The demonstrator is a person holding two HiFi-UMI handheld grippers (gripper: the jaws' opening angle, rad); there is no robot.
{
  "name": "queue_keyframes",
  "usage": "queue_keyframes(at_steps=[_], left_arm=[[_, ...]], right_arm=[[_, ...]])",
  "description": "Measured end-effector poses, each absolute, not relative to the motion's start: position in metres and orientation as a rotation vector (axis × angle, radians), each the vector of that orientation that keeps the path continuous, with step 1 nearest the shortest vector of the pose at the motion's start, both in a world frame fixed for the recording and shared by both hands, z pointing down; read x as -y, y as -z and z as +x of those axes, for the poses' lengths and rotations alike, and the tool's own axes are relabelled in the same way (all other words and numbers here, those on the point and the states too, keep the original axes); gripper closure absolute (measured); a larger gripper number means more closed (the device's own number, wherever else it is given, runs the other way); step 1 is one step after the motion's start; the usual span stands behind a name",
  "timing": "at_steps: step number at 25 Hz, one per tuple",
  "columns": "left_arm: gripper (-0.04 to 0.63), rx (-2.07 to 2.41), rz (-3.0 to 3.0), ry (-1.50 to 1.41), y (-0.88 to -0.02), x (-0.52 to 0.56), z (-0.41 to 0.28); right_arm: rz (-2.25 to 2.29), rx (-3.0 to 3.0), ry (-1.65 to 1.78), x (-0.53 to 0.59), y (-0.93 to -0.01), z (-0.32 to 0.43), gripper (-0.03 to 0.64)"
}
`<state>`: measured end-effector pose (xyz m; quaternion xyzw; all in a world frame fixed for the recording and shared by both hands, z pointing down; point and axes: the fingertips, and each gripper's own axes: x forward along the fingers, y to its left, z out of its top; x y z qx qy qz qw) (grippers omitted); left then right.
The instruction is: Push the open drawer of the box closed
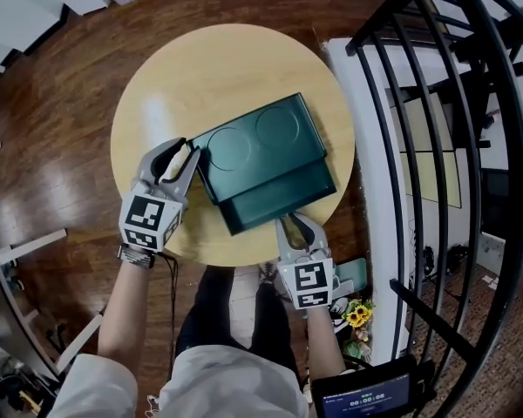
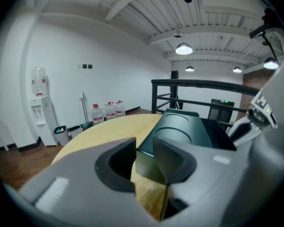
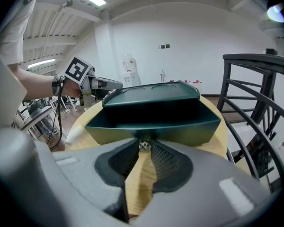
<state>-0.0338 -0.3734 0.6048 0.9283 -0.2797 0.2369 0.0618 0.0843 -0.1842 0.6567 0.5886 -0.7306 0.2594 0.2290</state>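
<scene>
Two grippers at a green box (image 1: 266, 142) on a round table (image 1: 200, 68).
The left gripper (image 1: 190, 149) has its jaws clamped on the box corner between them, probably steadying it. The right gripper (image 1: 295, 223) has its jaws nearly together, pinching the knob (image 3: 143, 145) (small, metallic) of the open drawer (image 1: 275, 200) directly ahead.

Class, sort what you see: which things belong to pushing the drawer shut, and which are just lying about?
Job: box, open drawer, drawer knob, left gripper, right gripper.
Lying about: water bottles, water dispenser, bin, flowers, railing.
</scene>
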Motion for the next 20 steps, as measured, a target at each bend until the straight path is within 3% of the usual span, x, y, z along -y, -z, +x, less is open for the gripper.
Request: queue_keyframes(at_steps=[20], left_arm=[[0.471,0.822,2.791,-0.696,-0.603,0.369,-0.034]], right_arm=[[1.656,2.028,-0.694,0.229,-0.653,0.083,0.543]])
